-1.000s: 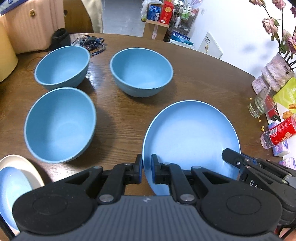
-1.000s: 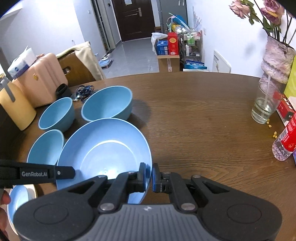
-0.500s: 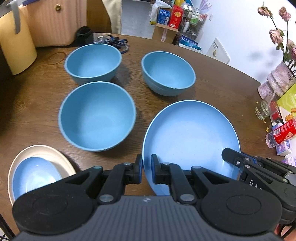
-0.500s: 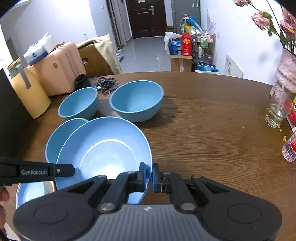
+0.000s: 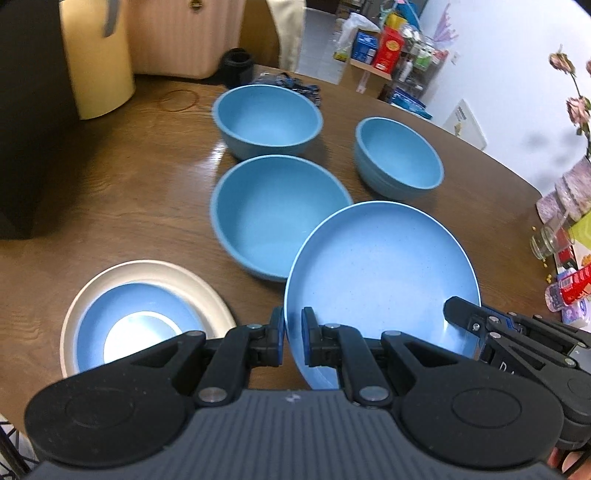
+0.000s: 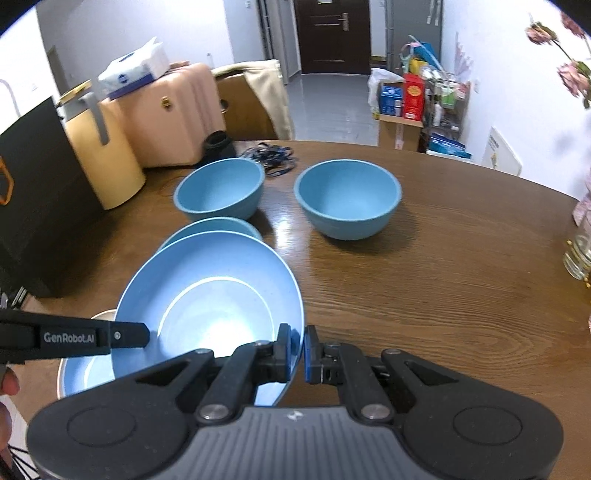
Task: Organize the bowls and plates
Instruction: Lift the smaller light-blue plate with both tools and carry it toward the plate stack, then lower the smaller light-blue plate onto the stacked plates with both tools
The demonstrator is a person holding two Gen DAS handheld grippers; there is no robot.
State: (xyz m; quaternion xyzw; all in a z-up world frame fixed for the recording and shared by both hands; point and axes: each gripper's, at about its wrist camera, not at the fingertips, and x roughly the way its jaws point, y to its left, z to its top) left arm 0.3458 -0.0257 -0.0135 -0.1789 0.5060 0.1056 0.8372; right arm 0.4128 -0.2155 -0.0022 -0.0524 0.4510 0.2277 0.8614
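1. Left gripper (image 5: 293, 338) is pinching the near rim of a blue plate (image 5: 380, 273).
2. Right gripper (image 5: 458, 314) is gripping the plate's right edge.
3. Three blue bowls (image 5: 273, 214) are sitting on the table (image 5: 140, 177).
4. White plate (image 5: 207, 291) is holding a small blue dish (image 5: 122, 317).

We're in somebody's home here, a lived-in dining corner built around a round wooden counter (image 6: 443, 295) set with blue bowls (image 6: 347, 197). Behind the counter a pink suitcase (image 6: 166, 118) carries a pack of tissues (image 6: 133, 68), and a chair (image 6: 255, 103) beside it has a beige garment draped over it. Beyond the counter a tiled hallway runs to a dark front door (image 6: 330, 35), with a shelf of groceries and bottles (image 6: 424, 99) to its right.
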